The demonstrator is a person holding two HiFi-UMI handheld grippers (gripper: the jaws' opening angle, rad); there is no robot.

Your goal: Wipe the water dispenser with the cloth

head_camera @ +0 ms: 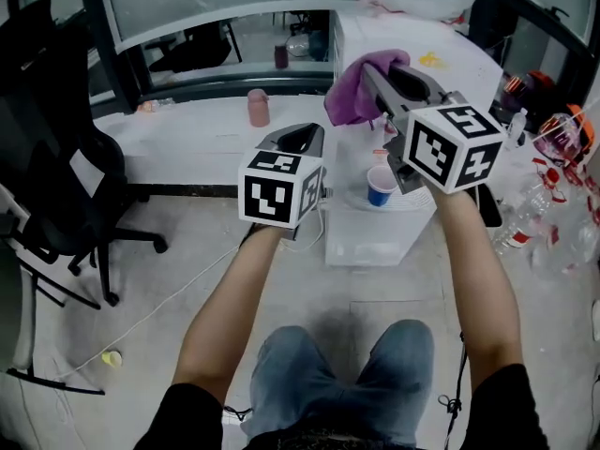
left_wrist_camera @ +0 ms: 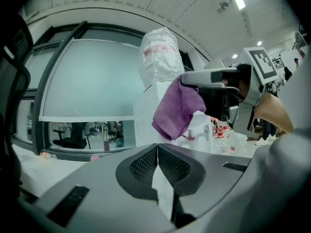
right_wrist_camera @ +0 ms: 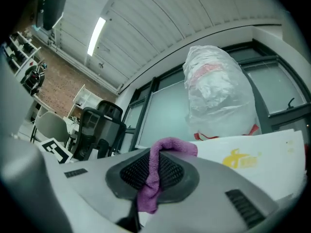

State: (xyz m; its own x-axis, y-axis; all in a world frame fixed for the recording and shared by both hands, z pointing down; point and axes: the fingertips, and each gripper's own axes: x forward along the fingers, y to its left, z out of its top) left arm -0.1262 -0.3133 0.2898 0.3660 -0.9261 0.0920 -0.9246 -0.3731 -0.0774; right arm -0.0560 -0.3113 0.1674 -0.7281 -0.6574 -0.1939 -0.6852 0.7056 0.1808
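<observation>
The purple cloth (head_camera: 354, 90) is gripped by the right gripper (head_camera: 382, 90), its jaws clenched on a fold, seen plainly in the right gripper view, where the cloth (right_wrist_camera: 154, 174) is pinched between the two dark pads and droops over the tips. In the head view it is held up at 1 o'clock, against the upper front of the white water dispenser (head_camera: 412, 50); whether cloth and dispenser touch cannot be told. The left gripper (head_camera: 298, 139) is held lower, at about 7 o'clock from the cloth, and its jaws are pressed together on nothing, as shown in the left gripper view (left_wrist_camera: 157, 152). From there the cloth (left_wrist_camera: 177, 108) is seen hanging at 12 o'clock, just beside the dispenser's white body (left_wrist_camera: 144, 120). A bottle wrapped in plastic (right_wrist_camera: 218, 89) is seated on top of the dispenser. A blue cup (head_camera: 381, 187) is stood in the dispenser's recess at 5 o'clock from the cloth. A pink cup (head_camera: 258, 108) is set on the white table (head_camera: 187, 134) at 9 o'clock.
</observation>
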